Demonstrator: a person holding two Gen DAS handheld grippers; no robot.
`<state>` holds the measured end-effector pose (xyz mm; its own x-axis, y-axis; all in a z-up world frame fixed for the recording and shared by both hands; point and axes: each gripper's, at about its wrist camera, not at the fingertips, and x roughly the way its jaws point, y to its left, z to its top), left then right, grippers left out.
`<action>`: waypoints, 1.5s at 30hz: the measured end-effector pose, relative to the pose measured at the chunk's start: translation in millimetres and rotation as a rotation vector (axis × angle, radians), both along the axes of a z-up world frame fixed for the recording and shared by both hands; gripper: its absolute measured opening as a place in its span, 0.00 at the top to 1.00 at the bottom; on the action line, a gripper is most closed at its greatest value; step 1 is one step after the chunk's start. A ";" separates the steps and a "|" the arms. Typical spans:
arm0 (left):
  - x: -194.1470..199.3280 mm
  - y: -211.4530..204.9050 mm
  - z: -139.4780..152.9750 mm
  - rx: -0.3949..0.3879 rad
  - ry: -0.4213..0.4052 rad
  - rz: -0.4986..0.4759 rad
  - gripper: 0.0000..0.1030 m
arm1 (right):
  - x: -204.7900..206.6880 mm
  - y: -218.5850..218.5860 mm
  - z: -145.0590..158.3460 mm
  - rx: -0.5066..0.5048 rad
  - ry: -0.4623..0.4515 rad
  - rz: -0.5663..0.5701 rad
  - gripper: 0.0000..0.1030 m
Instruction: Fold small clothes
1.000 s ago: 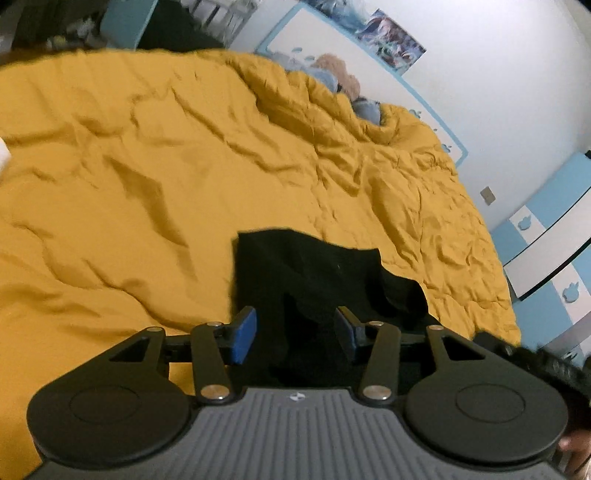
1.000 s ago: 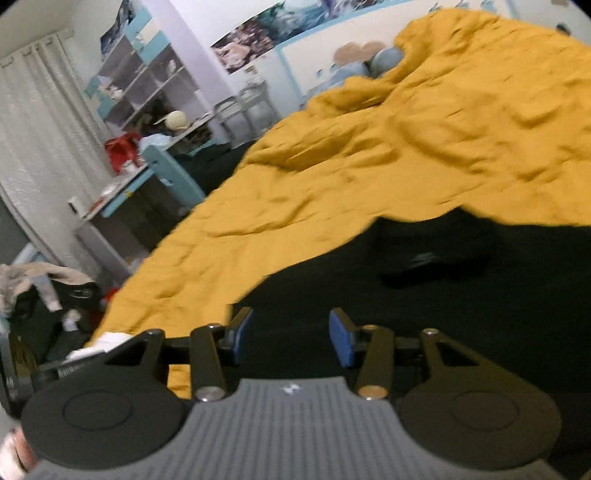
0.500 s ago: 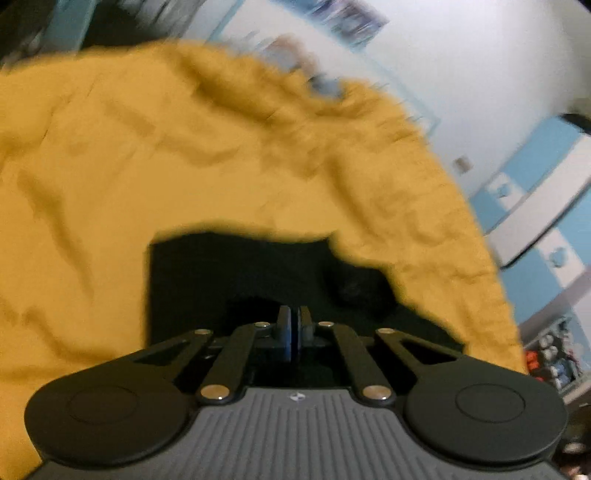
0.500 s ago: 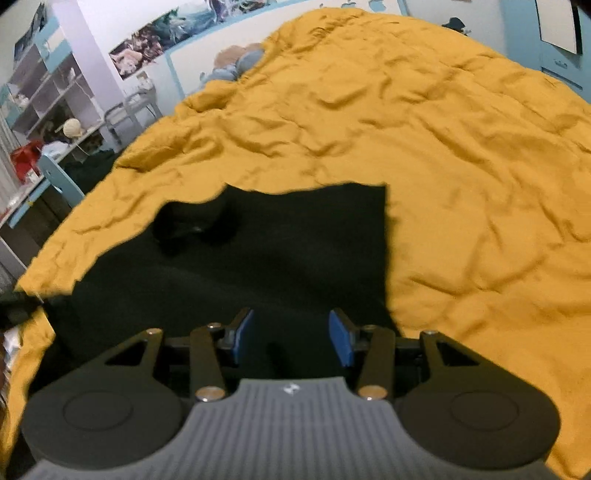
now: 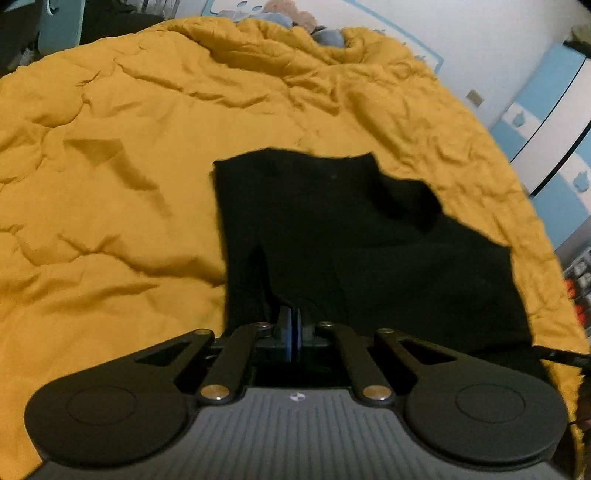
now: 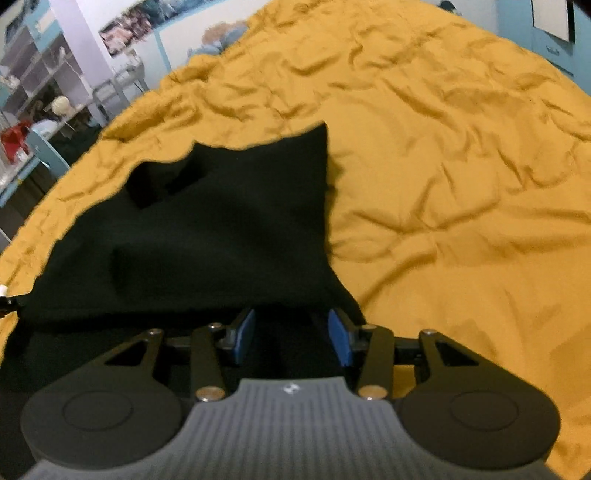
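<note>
A small black garment (image 5: 354,243) lies spread on a mustard-yellow quilt (image 5: 129,166). In the left wrist view my left gripper (image 5: 291,332) is shut on the garment's near edge, with a fold of cloth rising to the pads. In the right wrist view the same garment (image 6: 207,236) lies ahead and to the left. My right gripper (image 6: 291,334) is open, its blue pads apart just above the garment's near edge, holding nothing.
The quilt (image 6: 461,177) covers the whole bed. Stuffed toys (image 5: 295,22) lie at the headboard. A blue-and-white cabinet (image 5: 546,122) stands past the bed's right side. Shelves and a cluttered desk (image 6: 33,110) stand to the left in the right wrist view.
My left gripper has closed on the garment's near edge. My right gripper has swung right along the garment to its right side and stays open.
</note>
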<state>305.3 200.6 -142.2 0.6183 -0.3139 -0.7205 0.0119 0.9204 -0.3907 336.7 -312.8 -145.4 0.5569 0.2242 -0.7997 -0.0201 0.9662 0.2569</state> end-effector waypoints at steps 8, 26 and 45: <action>10.1 -5.1 19.9 0.010 -0.017 0.001 0.76 | 11.8 -21.3 27.4 0.038 -0.041 -0.009 0.60; 45.0 20.6 -3.6 -0.257 -0.080 0.181 0.97 | 152.7 -43.5 -38.6 0.432 0.010 -0.226 1.00; 39.0 -11.3 10.7 0.016 -0.021 0.091 0.65 | 91.0 -56.6 -3.3 0.233 -0.031 -0.125 0.66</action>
<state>344.3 189.3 -131.6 0.6589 -0.2441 -0.7115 -0.0638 0.9244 -0.3762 427.7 -369.4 -148.8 0.6152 0.3286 -0.7167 0.0845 0.8763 0.4743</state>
